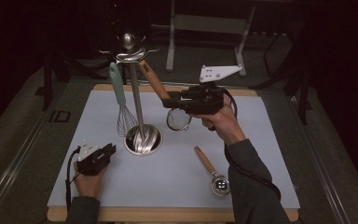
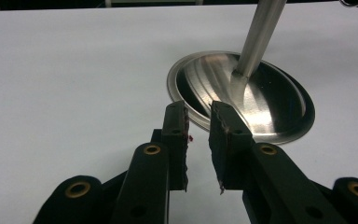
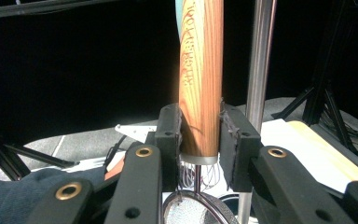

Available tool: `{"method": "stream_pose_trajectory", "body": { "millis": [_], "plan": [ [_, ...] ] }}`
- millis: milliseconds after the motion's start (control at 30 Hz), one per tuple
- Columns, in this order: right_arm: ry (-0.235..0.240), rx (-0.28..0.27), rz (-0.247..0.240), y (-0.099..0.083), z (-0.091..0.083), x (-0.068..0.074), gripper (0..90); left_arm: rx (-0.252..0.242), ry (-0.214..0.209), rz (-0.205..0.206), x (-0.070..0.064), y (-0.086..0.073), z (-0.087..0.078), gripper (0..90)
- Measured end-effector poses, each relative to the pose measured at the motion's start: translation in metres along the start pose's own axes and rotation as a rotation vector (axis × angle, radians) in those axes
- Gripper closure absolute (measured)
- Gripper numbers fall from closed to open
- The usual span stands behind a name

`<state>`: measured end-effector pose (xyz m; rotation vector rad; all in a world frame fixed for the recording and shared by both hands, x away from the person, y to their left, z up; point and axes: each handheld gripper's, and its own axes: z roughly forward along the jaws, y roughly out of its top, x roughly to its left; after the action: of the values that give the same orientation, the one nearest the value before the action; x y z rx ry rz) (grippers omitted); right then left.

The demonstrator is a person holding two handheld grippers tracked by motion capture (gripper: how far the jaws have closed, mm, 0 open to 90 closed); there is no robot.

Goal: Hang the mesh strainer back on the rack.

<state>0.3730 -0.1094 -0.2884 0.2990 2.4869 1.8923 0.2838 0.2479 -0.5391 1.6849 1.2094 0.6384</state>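
- On the wooden handle [image 3: 201,79] that your right gripper [image 3: 200,140] clamps, in the upper middle of the right gripper view, you can see dark lettering burned along the grain. It runs lengthwise up the handle, and its characters are too blurred to read as a word.
- On the dark floor strip just left of the desk [image 1: 261,140], at the middle left of the high view, you can see pale marks [image 1: 58,115] that look like the letters "ID"; the reading is uncertain.
- You'll find nothing else legible: no brand, number or label on the other things in the high view or the left gripper view.
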Motion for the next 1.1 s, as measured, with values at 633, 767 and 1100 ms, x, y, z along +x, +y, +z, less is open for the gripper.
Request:
{"method": "stream_pose_trajectory", "body": {
  "millis": [633, 767, 1100],
  "plan": [
    [-0.177, 0.097, -0.076, 0.002, 0.03, 0.007, 70.8, -0.003, 0.003, 0.001, 0.0, 0.0, 0.0, 77.0],
    [-0.191, 0.115, -0.08, 0.004, 0.033, 0.008, 70.1, -0.003, 0.003, 0.001, 0.0, 0.0, 0.0, 77.0],
    [-0.182, 0.121, -0.08, 0.005, 0.037, 0.01, 67.6, -0.005, 0.005, 0.005, -0.001, 0.0, -0.001, 76.9]
  ]
}}
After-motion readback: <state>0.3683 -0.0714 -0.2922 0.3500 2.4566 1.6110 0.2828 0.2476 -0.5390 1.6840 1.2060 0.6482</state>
